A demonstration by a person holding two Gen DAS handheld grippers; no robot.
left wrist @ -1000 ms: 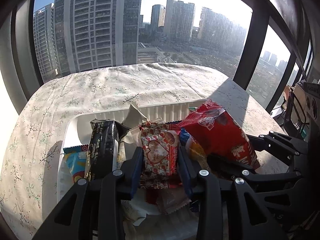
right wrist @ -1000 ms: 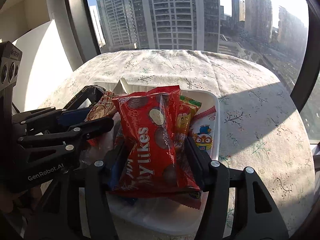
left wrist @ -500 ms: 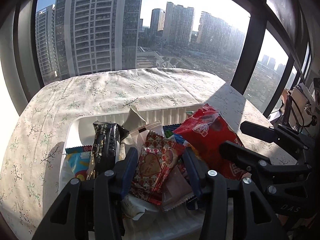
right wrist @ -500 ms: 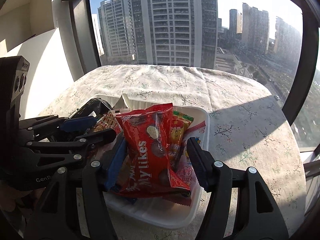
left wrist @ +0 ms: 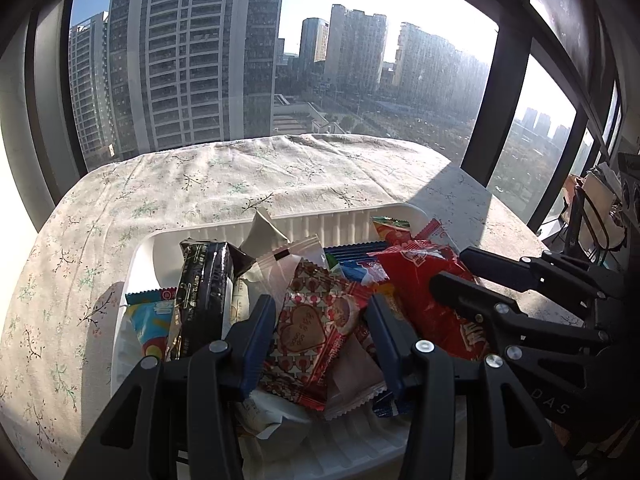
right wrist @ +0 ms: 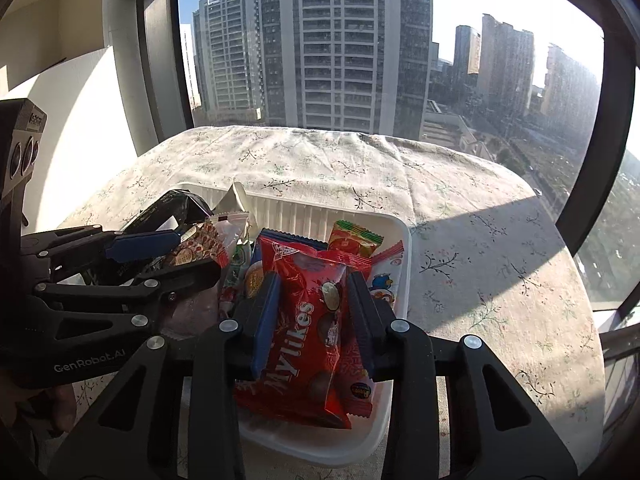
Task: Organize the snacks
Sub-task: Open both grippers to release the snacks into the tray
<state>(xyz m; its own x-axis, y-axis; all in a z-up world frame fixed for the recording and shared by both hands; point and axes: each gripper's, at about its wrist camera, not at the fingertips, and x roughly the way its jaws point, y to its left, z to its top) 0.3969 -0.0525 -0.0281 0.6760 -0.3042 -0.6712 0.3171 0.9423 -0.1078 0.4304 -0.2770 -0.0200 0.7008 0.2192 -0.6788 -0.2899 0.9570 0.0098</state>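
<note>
Closing around the red Mylikes packet [right wrist: 308,320] in the white tray [right wrist: 404,256] on the worktop, the right claw [right wrist: 310,300] has the bag between its pads, seemingly touching both sides. The left claw [left wrist: 320,320] stands released astride the heart-print packet [left wrist: 308,328] without pinching it. Both bags look light, crinkly and slippery, contents likely crushable; taking them mid-body, gently, seems best.
</note>
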